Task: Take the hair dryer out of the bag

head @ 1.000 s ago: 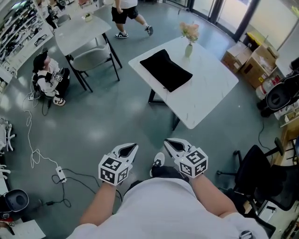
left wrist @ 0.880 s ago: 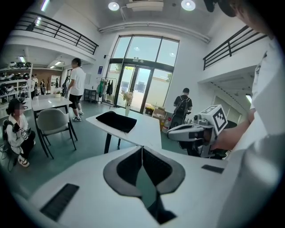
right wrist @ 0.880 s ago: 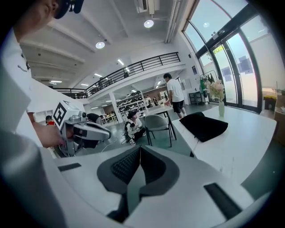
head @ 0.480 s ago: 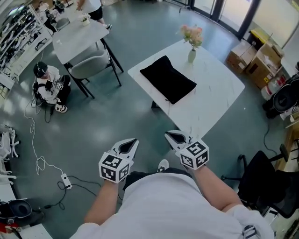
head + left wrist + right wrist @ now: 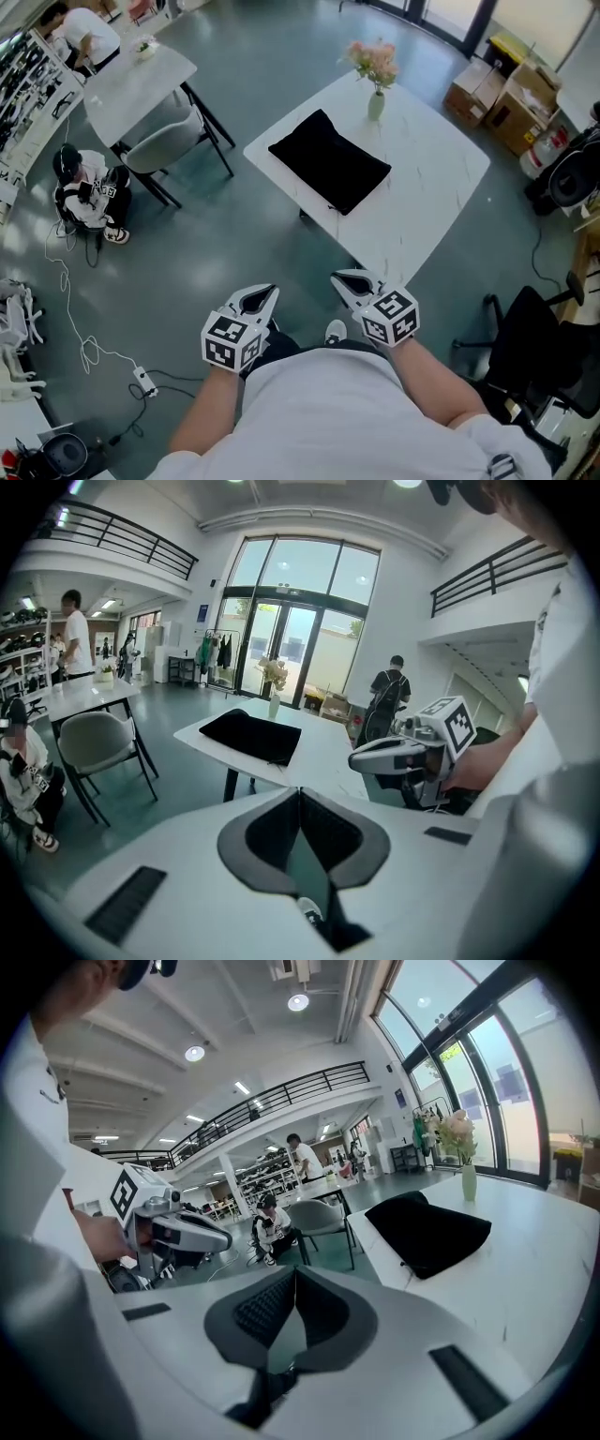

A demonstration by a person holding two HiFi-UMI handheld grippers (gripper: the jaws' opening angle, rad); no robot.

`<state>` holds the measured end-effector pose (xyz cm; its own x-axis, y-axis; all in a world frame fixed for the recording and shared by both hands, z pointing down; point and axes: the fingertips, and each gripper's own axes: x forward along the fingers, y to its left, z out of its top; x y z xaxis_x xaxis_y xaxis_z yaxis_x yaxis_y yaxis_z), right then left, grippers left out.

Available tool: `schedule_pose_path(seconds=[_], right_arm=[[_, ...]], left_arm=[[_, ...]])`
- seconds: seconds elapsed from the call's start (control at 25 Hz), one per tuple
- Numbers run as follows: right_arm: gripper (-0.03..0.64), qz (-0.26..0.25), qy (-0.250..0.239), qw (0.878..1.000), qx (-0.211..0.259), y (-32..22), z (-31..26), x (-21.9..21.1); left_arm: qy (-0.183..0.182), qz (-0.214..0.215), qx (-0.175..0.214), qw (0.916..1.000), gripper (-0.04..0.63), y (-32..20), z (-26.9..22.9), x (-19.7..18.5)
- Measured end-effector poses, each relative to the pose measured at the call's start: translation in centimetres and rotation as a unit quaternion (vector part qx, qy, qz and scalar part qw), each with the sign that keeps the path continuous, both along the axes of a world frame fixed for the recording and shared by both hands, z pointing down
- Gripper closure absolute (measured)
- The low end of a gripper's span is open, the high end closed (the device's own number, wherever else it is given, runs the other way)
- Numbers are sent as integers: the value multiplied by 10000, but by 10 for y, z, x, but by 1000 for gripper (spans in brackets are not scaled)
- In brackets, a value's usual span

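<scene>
Head view shows the counter (image 5: 427,192) and black bag (image 5: 328,161), hair dryer presumably hidden inside, nearer than a second ago; your left tool (image 5: 268,292) and right tool (image 5: 337,277) are closed, empty, short of it.

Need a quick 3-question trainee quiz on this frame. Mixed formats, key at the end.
1. True or false: the black bag lies on the white table, and neither gripper touches it.
2. What stands near the table's far corner? A) vase of flowers B) laptop C) kettle
3. Fill in: the fingers of the left gripper and the right gripper are both ___ (open/shut).
Key: 1 true; 2 A; 3 shut.
</scene>
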<state>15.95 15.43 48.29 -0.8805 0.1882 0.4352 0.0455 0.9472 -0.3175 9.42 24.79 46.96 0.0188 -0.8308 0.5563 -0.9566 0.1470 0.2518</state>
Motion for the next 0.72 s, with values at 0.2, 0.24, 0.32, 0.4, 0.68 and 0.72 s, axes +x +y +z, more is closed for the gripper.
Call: schedule_pose_path(seconds=[0.2, 0.24, 0.32, 0.4, 0.68, 0.72], right_arm=[[600, 437, 68, 9990, 101, -13, 3, -37], [600, 564, 97, 9983, 103, -16, 3, -46], [600, 826, 160, 9964, 72, -20, 5, -63], [600, 1047, 212, 9943, 56, -23, 6, -81], [600, 1701, 369, 9846, 139, -29, 4, -130], [600, 1802, 389, 9827, 167, -30, 3, -135]], left_arm=[[71, 547, 14, 9985, 577, -24, 6, -42], [63, 720, 3, 9974, 577, -30, 7, -52], [17, 1064, -1, 9943, 577, -42, 5, -73], [-31, 1335, 40, 9910, 577, -53, 1, -98], [-30, 1827, 210, 9829, 577, -83, -7, -179], [7, 1909, 212, 9814, 577, -84, -6, -186]])
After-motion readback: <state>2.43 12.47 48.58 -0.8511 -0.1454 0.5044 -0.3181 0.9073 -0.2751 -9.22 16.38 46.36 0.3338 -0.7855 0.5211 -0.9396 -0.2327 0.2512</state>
